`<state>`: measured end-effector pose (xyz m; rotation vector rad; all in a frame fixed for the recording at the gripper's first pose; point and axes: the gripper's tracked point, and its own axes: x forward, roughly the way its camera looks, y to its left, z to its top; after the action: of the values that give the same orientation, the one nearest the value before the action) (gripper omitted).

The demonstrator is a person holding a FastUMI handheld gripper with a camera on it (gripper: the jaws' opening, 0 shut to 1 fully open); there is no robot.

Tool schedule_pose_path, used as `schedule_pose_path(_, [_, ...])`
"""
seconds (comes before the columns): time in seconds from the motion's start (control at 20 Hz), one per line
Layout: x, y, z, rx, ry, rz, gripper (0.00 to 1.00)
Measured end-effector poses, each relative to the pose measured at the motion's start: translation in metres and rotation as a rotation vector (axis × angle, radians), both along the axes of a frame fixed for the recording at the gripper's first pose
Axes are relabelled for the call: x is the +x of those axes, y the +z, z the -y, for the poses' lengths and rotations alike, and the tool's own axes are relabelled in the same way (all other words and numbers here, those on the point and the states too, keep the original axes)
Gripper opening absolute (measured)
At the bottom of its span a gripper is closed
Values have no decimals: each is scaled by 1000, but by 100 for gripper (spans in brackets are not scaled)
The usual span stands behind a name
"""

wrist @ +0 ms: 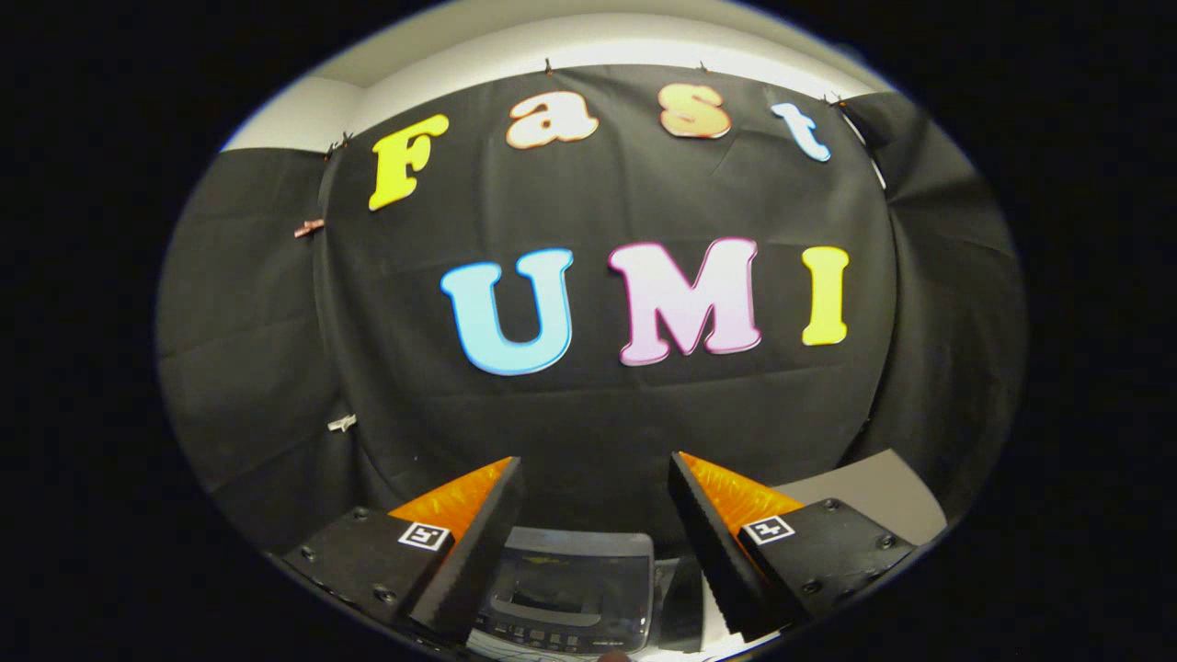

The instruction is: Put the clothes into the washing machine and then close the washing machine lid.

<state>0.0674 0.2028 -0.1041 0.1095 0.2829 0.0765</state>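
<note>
The gripper is raised toward the black cloth wall, its fingers spread wide with nothing between them. Low in the frame, between the fingers, sits the washing machine, seen from above, its lid with a dark window lying flat. A grey panel shows at lower right.

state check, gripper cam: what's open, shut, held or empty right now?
gripper: open, fingers wide apart, nothing between them, aimed at the black cloth wall.
washing machine: low between the fingers; grey top with dark window and a button row along its near edge; lid looks down, hard to confirm.
grey board: beyond the right-hand finger, lying flat.
</note>
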Motion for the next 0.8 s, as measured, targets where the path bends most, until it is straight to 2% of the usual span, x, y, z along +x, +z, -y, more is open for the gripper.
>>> schedule_pose_path(0.35, [-27,54,115,-13,-87,101,99])
schedule_pose_path(0.8, [-61,92,192,-52,-136,213,99])
